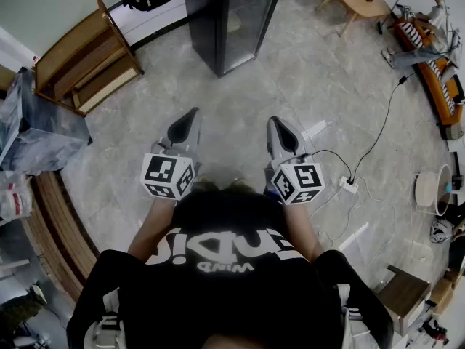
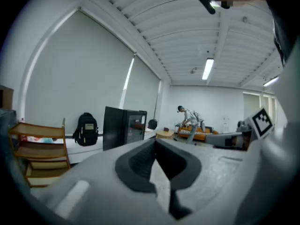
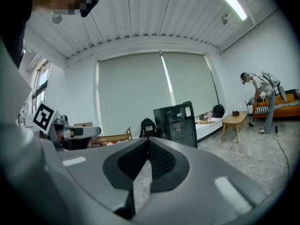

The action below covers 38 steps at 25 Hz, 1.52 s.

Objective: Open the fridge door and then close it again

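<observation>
Pose: left tool (image 1: 190, 114), right tool (image 1: 277, 121) level, parallel | jaws together | fridge (image 1: 234, 22) ahead

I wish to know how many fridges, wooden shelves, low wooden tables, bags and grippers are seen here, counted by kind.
Fridge: 1
Wooden shelf: 1
Low wooden table: 1
Bags: 2 (backpack, dark bag)
Grippers: 2 (left gripper, right gripper)
Total: 7

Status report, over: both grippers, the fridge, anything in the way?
Left gripper shut, empty. Right gripper shut, empty. Fridge ahead, door closed, untouched. Only floor between.
</observation>
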{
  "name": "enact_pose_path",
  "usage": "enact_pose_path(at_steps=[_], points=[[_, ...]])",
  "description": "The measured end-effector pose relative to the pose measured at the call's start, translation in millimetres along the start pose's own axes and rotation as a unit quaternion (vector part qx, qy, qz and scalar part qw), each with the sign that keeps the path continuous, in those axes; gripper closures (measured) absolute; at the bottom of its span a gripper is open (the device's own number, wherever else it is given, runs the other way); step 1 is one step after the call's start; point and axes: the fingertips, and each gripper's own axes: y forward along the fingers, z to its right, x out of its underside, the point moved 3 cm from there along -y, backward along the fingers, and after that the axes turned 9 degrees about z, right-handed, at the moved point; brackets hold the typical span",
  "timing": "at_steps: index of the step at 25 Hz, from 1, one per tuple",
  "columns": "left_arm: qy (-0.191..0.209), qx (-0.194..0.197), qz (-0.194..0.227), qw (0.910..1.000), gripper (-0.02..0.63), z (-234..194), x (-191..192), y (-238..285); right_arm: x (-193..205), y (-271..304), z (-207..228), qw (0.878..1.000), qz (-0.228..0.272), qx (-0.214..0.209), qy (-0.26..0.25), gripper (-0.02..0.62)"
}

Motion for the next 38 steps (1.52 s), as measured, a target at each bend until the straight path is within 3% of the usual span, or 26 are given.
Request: enact_pose_path(at_steps=[11, 20, 29, 38], points=[[0.006, -0.004, -0.001, 1.0000, 0.607, -36.4, -0.8, -14.8, 4.3, 8.2, -22.2, 1.000, 0.008, 0.023, 0.005, 0.597], [0.012, 0.015, -0.009, 0.9998, 0.607, -58.0, 10.5, -6.9, 14.0, 1.0, -17.6, 0.997, 0.014, 0.070, 0.002, 0.597], [0.019, 0.027, -0.010, 0.9994, 0.606, -72.1, 15.1, 41.1, 21.9, 39.7, 17.4, 0.997, 0.014, 0.081, 0.010, 0.598], [0.014, 0.014, -0.005, 0.9998, 0.607, -117.3, 12.4, 123.6, 17.6, 128.2, 64.4, 0.998, 0.014, 0.062, 0.020, 0.597]])
